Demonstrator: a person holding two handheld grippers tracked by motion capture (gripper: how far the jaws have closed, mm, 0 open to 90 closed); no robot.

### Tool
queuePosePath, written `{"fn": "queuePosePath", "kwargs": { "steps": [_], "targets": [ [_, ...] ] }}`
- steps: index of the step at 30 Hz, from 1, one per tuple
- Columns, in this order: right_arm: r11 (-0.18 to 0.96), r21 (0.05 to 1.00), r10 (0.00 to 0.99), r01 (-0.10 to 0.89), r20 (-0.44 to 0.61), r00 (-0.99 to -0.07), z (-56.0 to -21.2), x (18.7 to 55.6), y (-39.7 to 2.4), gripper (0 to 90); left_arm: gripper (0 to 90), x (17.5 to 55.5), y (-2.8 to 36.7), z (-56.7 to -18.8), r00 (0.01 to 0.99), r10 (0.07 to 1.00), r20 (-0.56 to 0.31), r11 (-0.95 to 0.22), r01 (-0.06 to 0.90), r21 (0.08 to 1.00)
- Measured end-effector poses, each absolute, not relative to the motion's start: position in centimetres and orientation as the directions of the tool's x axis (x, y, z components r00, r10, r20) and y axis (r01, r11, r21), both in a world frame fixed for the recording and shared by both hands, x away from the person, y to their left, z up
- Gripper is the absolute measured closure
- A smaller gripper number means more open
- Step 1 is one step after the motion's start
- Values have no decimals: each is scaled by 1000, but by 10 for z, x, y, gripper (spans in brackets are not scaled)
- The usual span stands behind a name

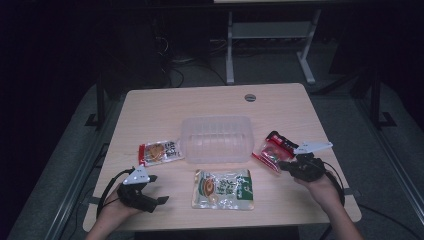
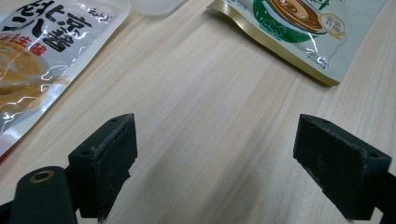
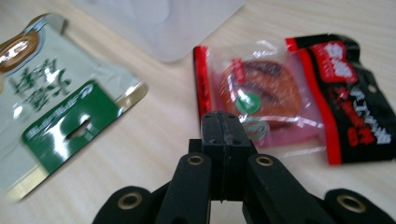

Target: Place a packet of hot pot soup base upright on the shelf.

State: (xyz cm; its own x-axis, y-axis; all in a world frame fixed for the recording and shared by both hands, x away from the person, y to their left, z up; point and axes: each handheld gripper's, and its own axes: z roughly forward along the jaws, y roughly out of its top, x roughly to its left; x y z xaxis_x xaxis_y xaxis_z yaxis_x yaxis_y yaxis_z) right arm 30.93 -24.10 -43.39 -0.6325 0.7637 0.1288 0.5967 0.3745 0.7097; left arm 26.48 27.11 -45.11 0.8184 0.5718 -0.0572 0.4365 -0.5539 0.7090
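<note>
**Inspector A:** We note the right gripper (image 3: 227,122) at the near edge of the red snack packet (image 3: 285,95), its jaws pressed together. Do they have the film?

**Inspector B:** We cannot say for certain. In the right gripper view the tips meet at the packet's clear lower edge, but the picture is blurred there, so a pinch of film between them may be hidden. In the high view the red snack packet (image 1: 272,150) lies just right of the clear plastic tub (image 1: 217,138), with the right gripper (image 1: 285,165) touching or just beside its near corner.

**Inspector A:** How do we judge the packet will handle?

**Inspector B:** Light and soft. The film is glossy, so likely slippery, and it will crumple and sag when lifted. We judge the flat sealed edge the best hold, not the middle, where the round snack could be crushed.

**Inspector A:** Pose of the hands?

**Inspector B:** The right hand (image 1: 322,187) comes in low from the near right corner of the table (image 1: 280,102), gripper pointing left and away towards the packet. The left gripper (image 2: 229,149) rests near the left corner, jaws wide apart over bare wood, holding nothing, with the orange packet (image 2: 42,60) and green packet (image 2: 303,28) beyond it.
</note>
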Motion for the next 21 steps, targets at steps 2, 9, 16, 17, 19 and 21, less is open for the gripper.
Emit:
{"fn": "queuePosePath", "kwargs": {
  "steps": [2, 9, 16, 17, 19, 21],
  "targets": [
    [366, 715, 771, 595, 126, -625, -434, 318, -239, 898, 131, 265, 271, -451, 824, 565, -49, -564, 429, 705],
    [360, 715, 791, 600, 108, -602, -434, 347, -236, 899, 133, 265, 270, -452, 822, 566, -57, -557, 433, 708],
    [358, 707, 811, 609, 88, -578, -436, 379, -238, 899, 133, 266, 268, -453, 828, 558, -57, -566, 430, 704],
    [358, 701, 813, 617, 91, -575, -437, 382, -236, 899, 133, 266, 268, -452, 832, 553, -51, -575, 425, 699],
    [360, 700, 814, 617, 87, -574, -438, 386, -235, 899, 133, 266, 268, -452, 832, 553, -51, -574, 425, 700],
    [355, 698, 819, 622, 88, -567, -444, 395, -232, 898, 133, 265, 268, -452, 832, 553, -50, -576, 425, 698]
  ]
}}
